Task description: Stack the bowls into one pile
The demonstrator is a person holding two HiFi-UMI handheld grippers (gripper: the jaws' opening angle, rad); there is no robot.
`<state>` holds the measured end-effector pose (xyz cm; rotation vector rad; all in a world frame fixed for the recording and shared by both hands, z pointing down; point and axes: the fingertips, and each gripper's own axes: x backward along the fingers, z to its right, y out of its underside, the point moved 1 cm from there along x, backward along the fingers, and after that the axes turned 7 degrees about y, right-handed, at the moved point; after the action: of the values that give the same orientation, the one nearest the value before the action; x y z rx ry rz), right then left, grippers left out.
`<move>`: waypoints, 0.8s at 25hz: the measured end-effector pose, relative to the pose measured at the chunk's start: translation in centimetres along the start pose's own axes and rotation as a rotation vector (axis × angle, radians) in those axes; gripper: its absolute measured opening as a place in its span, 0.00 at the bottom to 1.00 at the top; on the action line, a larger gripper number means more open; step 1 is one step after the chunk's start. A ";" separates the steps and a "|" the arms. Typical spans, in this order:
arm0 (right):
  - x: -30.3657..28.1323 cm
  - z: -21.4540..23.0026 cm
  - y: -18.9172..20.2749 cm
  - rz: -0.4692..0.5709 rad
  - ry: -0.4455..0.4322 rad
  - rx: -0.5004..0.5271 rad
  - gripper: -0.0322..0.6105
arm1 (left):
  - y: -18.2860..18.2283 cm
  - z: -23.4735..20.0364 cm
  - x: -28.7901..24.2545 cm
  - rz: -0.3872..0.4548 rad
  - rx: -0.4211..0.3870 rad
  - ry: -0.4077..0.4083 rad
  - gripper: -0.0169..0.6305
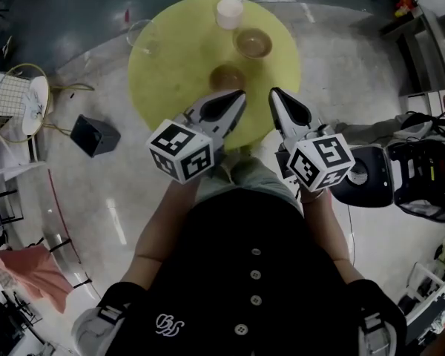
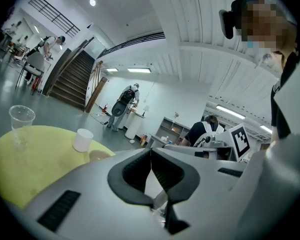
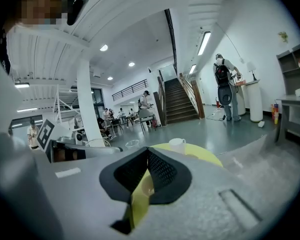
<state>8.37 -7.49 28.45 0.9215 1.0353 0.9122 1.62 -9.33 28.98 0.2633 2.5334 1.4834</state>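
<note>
Two brownish translucent bowls stand apart on the round yellow-green table (image 1: 178, 73): one nearer me (image 1: 228, 76), one farther back (image 1: 253, 43). Beside the far bowl stands a white cup (image 1: 230, 12). My left gripper (image 1: 241, 95) hovers over the table's near edge, just short of the near bowl, shut with nothing in it. My right gripper (image 1: 274, 93) is beside it, also shut and empty. The left gripper view shows its jaws (image 2: 151, 151) closed tip to tip, with the white cup (image 2: 83, 139) and a bowl (image 2: 101, 155) beyond. In the right gripper view the jaws (image 3: 148, 151) meet over the table (image 3: 202, 156).
A clear plastic cup (image 1: 144, 35) stands at the table's left rim. On the floor lie a black box (image 1: 95, 136) and a wire basket (image 1: 18, 102) to the left; black equipment (image 1: 371, 175) sits to the right. People stand far off near a staircase (image 3: 182, 101).
</note>
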 end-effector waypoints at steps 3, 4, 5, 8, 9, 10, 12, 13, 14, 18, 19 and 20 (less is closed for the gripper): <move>-1.6 1.7 -0.6 -0.018 -0.010 0.015 0.05 | -0.8 -1.1 -1.2 0.008 -0.001 -0.022 0.05; -2.1 2.3 -0.8 -0.025 -0.011 0.017 0.05 | -0.9 -1.5 -1.6 0.010 0.000 -0.030 0.04; -2.6 3.0 -0.9 -0.031 -0.010 0.017 0.05 | -1.0 -2.0 -2.0 0.013 0.003 -0.039 0.04; -4.1 4.7 -1.2 -0.053 -0.011 0.017 0.05 | -1.1 -3.2 -3.1 0.023 0.027 -0.070 0.04; -4.6 5.2 -1.2 -0.060 -0.013 0.018 0.05 | -1.0 -3.7 -3.3 0.026 0.035 -0.082 0.04; -5.1 5.7 -1.2 -0.068 -0.015 0.017 0.05 | -1.0 -4.1 -3.6 0.027 0.043 -0.093 0.04; -6.0 6.7 -1.0 -0.085 -0.016 0.013 0.05 | -0.7 -4.9 -4.1 0.030 0.059 -0.118 0.04; -6.4 7.1 -0.9 -0.093 -0.015 0.010 0.05 | -0.6 -5.3 -4.3 0.031 0.068 -0.130 0.05; -6.9 7.6 -0.8 -0.100 -0.015 0.007 0.05 | -0.5 -5.8 -4.5 0.032 0.075 -0.142 0.04; -8.5 8.9 -0.3 -0.123 -0.022 -0.002 0.05 | 0.5 -7.3 -4.9 0.029 0.109 -0.188 0.04; -8.9 9.2 -0.1 -0.131 -0.027 -0.003 0.05 | 0.9 -7.5 -5.0 0.028 0.121 -0.199 0.04; -9.3 9.3 0.2 -0.139 -0.033 -0.002 0.05 | 1.3 -7.8 -5.0 0.027 0.133 -0.209 0.04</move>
<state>14.95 -17.67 33.54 0.8489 1.0563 0.7794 4.50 -16.46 34.24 0.4492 2.4702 1.2271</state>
